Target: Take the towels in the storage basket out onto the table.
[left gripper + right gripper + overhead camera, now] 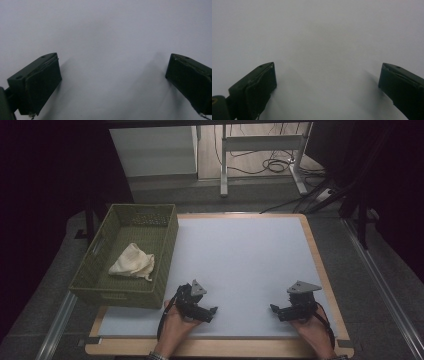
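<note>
Basket (100,292) interior near wall hidden; forearms cut off at bottom edge.

Both of the person's forearms come in from six o'clock, low over the counter (250,265). The left hand (172,322) holds its hand-held gripper (214,312) with the nose aimed toward about four o'clock, inward. The right hand (312,332) holds the other hand-held gripper (273,308) aimed toward nine o'clock, so the two noses face each other, well apart. In each gripper view the two black jaws stand wide apart with nothing between them, hanging close above the pale surface.
</note>
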Demonstrator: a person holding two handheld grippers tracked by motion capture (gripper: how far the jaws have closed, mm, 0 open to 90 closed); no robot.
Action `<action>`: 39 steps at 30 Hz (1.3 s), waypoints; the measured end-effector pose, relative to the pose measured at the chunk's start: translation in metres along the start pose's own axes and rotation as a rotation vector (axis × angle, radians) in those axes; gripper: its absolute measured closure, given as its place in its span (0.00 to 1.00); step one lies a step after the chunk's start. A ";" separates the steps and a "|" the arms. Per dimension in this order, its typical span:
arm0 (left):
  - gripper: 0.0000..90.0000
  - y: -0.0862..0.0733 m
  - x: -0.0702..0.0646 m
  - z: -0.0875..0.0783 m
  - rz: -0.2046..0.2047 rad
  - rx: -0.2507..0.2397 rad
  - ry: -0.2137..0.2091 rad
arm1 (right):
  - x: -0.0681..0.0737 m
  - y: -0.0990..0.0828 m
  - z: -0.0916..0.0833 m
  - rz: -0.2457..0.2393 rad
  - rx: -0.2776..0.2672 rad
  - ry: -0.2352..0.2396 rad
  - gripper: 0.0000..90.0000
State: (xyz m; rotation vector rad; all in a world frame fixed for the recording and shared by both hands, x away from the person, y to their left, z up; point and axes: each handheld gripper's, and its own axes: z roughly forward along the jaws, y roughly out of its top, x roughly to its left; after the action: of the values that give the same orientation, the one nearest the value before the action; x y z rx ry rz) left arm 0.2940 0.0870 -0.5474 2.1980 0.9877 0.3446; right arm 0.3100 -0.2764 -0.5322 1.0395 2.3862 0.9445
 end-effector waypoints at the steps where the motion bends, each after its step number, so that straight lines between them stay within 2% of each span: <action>1: 0.00 0.000 0.000 0.000 0.000 0.000 0.000 | 0.000 0.000 0.000 0.000 0.000 0.000 0.02; 39: 0.00 0.000 0.000 0.000 -0.003 -0.004 -0.005 | 0.002 -0.001 -0.001 -0.013 -0.013 -0.017 0.02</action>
State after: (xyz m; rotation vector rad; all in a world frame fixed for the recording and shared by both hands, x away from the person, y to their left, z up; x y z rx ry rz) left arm 0.2943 0.0874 -0.5476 2.1929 0.9862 0.3392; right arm 0.3075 -0.2756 -0.5322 1.0224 2.3675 0.9418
